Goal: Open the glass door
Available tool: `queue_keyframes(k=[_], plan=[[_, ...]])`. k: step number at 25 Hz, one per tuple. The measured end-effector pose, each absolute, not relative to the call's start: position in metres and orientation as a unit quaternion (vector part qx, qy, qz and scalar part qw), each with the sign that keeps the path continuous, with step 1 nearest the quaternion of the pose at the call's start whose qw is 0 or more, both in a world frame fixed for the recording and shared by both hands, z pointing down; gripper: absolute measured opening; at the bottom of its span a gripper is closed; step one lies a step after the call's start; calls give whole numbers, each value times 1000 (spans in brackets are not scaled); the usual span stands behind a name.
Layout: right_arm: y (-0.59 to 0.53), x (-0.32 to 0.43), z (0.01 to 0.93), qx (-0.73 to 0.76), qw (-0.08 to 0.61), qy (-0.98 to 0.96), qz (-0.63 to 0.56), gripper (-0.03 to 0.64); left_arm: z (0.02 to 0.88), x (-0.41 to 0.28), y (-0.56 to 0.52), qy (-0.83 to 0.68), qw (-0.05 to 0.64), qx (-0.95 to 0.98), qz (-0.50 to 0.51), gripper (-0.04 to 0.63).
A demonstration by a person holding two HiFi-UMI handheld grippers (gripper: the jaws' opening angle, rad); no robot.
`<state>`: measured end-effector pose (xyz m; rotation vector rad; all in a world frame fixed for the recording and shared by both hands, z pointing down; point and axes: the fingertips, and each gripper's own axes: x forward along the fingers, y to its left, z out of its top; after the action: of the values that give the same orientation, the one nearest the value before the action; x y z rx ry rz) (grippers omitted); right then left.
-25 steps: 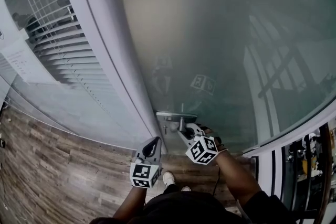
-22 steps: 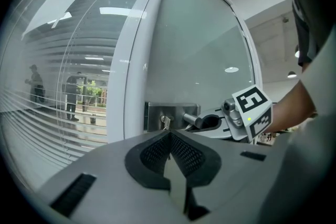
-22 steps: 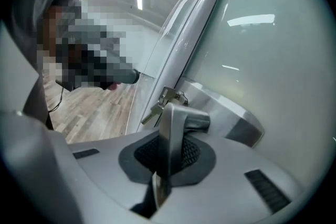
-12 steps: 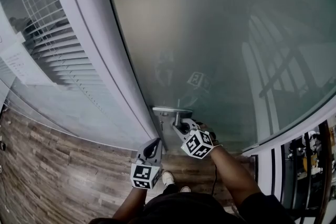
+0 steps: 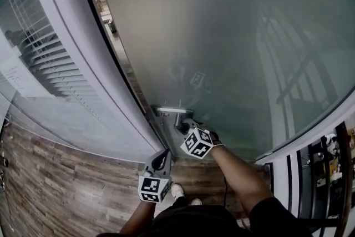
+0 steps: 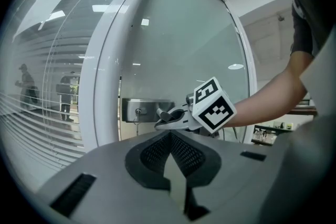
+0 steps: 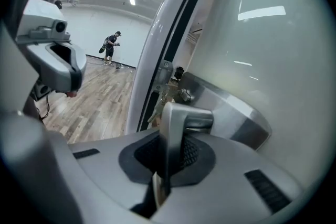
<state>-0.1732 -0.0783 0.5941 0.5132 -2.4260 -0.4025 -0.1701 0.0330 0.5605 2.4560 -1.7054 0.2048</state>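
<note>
Right gripper is locked onto the door handle, and that's a firm pinch: the lever's metal bar stands upright between the dark pads, with the jaws nearly together around it. Just past the handle sits the steel lock plate on the edge of the glass door, with keys hanging at the lock. From the head view, the door stands ajar, with a narrow dark gap showing between its edge and the white door frame. Over to the left gripper, which is low and on this side of the door. It points toward the handle, close to the frame but touching nothing. Its jaws are pressed together at the tip and nothing sits between them. In its view the other gripper's marker cube sits right at the handle. Wood floor lies below and blinds hang behind the glass on the left.
</note>
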Motion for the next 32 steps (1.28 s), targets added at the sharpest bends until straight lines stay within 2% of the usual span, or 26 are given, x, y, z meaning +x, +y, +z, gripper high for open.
queue_keyframes(k=[14,19,26,32], plan=[[-132,-170,597,211,327,-912,-126,17,564,-143,5,-574,60,814,61,2],[-164,-171,600,218,327,-912,-116,15,571,-136,-24,-565,89,818,66,2],[-217,-163,598,236,330,-908,-103,15,574,-132,-85,-560,72,823,61,2],[-268,-160,597,257,335,-903,-83,15,566,-129,-130,-541,95,834,62,2]])
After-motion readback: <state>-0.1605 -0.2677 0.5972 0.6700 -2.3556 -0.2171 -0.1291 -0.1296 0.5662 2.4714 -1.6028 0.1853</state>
